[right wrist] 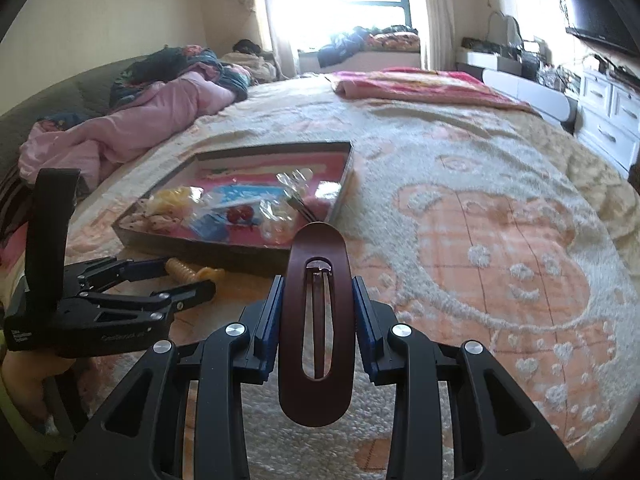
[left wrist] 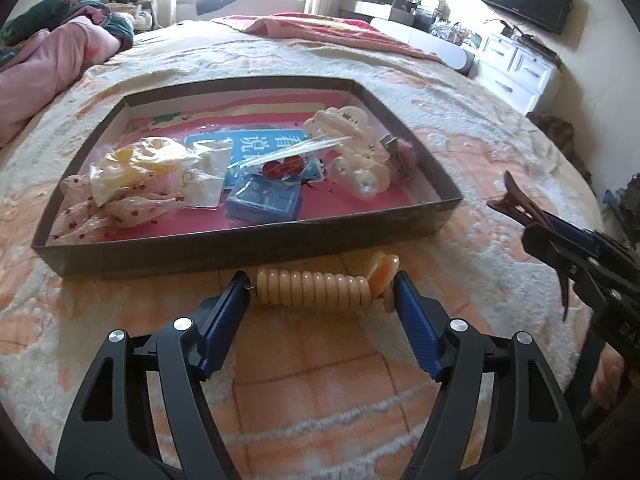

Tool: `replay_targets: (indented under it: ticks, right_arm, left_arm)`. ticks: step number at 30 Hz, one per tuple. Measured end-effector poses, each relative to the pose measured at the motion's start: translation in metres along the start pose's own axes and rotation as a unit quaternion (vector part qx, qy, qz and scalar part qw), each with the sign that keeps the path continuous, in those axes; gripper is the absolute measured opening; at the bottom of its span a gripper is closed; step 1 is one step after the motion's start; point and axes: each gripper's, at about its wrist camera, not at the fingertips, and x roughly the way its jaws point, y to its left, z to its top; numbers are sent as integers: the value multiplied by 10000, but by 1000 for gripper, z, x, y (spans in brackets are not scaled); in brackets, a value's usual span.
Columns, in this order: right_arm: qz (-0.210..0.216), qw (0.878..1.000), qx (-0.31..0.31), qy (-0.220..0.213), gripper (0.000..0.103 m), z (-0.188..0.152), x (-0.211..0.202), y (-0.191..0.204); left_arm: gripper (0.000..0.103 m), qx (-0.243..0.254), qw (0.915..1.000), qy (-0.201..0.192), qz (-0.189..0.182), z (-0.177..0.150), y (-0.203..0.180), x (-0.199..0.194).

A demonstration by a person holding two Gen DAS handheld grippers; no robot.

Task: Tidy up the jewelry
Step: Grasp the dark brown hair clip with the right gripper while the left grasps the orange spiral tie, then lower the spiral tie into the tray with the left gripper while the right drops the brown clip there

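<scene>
**Two hair pieces in the grippers, tray waiting**

Step in hand: collecting loose hair accessories off the bed and getting them into the tray (left wrist: 248, 246). The tray is a shallow dark-walled box sitting on the beige-and-orange blanket (left wrist: 320, 380), already holding a cream claw clip (left wrist: 352, 148), bagged yellow items (left wrist: 144, 160), a spotted fabric piece (left wrist: 120, 208) and a blue card pack (left wrist: 264, 200).

Left gripper (left wrist: 320, 292): jaws spread wide, one on each end of the peach spiral hair clip (left wrist: 316, 290), which lies on the blanket just outside the tray's near wall. The blue pads sit right at the clip's two ends; they look to be touching, but I can't confirm a firm grip. The clip appears to be resting on the blanket, not lifted.

Right gripper (right wrist: 318, 300): jaws drawn close, clamped on the sides of the brown oval barrette (right wrist: 316, 320), which stands upright between the pads and is clear of the blanket. In the left wrist view it is off to the right of the tray, with the barrette's beak end poking forward.

Next move, my read: the right hand needs to carry the barrette left, over the near-right wall, and let go in the free pink patch at the near-right corner, avoiding the claw clip. The left needs to finish squeezing the spiral clip end to end before lifting; it's round and ribbed, so it may roll or pop out sideways. Then a short hop over the wall.
</scene>
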Motion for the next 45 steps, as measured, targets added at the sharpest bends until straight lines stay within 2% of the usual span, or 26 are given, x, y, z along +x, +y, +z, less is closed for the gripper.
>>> replay_targets:
  ticks: [2,10,19,31,45]
  right_arm:
    - [86,9999,-38,-57,31,2,-3,3]
    - [295,9990,-275,-170,31,11,-5,18]
    - [439,9981,-385,-183,31,31,8,31]
    - [430,9976,-537,-78,31,55,37,32]
    - [451,9955,-818,-139,31,83,70,37]
  left_arm:
    - [64,-21,10000,-75,-43,1,1,-10]
    - [64,-170,9983,-529,195,15,21,-45]
    - [64,-296,9967,-665,357,29,43,-53]
    - [64,-292,9951,-795,504,51,60,-45]
    - [64,-368,9952,-725,538,56,76,-17]
